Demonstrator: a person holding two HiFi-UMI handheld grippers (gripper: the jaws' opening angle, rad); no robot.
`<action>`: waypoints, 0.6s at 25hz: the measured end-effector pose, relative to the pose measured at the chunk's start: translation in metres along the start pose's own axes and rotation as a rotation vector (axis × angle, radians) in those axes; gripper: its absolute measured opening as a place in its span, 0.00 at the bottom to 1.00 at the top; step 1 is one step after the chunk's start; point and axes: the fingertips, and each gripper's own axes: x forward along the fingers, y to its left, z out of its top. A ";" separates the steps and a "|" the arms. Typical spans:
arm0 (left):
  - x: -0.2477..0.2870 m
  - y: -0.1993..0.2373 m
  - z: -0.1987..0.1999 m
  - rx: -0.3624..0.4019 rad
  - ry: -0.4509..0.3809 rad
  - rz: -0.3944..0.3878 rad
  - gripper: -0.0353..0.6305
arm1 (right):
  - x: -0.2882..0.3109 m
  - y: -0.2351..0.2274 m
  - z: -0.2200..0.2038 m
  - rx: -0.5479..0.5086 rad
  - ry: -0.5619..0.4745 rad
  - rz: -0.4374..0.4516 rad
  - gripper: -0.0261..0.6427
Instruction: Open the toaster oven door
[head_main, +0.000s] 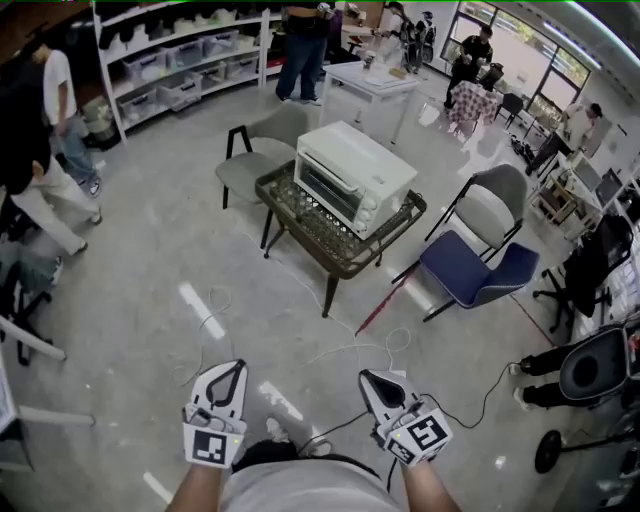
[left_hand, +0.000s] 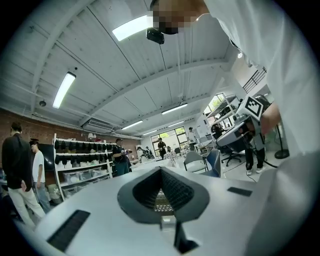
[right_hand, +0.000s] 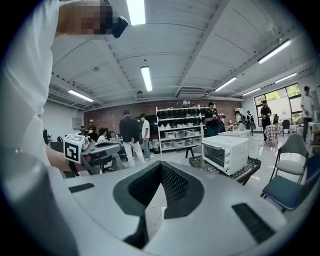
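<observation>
The left hand-held gripper (head_main: 232, 368) hangs close to the person's body, its jaws closed together with nothing between them. It is well apart from the task's thing.

A white cable (head_main: 212, 308) loops over the floor between the person and the counter (head_main: 296, 226). A foot could catch it on the way in, and a snag might jolt a gripper or tug whatever the cable feeds.

The toaster oven (head_main: 355, 178) sits on the low counter along its far right edge. Its door (head_main: 328, 190) is shut and faces the bare strip of top by the near left edge. The oven looks light, so I judge that a pull on the door with no second gripper bracing the body could drag the whole box toward that near edge. A low counter also means a steep reach down, and a glancing hook at the top of the door could slip off.

The right hand-held gripper (head_main: 368, 380) is also held near the body, fully closed and empty. With both pairs of jaws closed, either one would only bump the door unless it opens first.

The blue chair (head_main: 478, 266) stands just beside the counter's right corner, so an approach from that side is cramped.
</observation>
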 end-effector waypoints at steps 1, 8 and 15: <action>-0.001 0.006 -0.005 -0.004 0.000 0.004 0.08 | 0.006 0.002 -0.001 -0.001 0.010 0.003 0.07; -0.006 0.027 -0.028 -0.072 0.017 0.012 0.08 | 0.036 0.015 -0.001 0.017 0.031 0.015 0.07; 0.006 0.037 -0.042 -0.116 0.058 0.007 0.08 | 0.050 0.003 0.004 0.016 0.039 0.006 0.07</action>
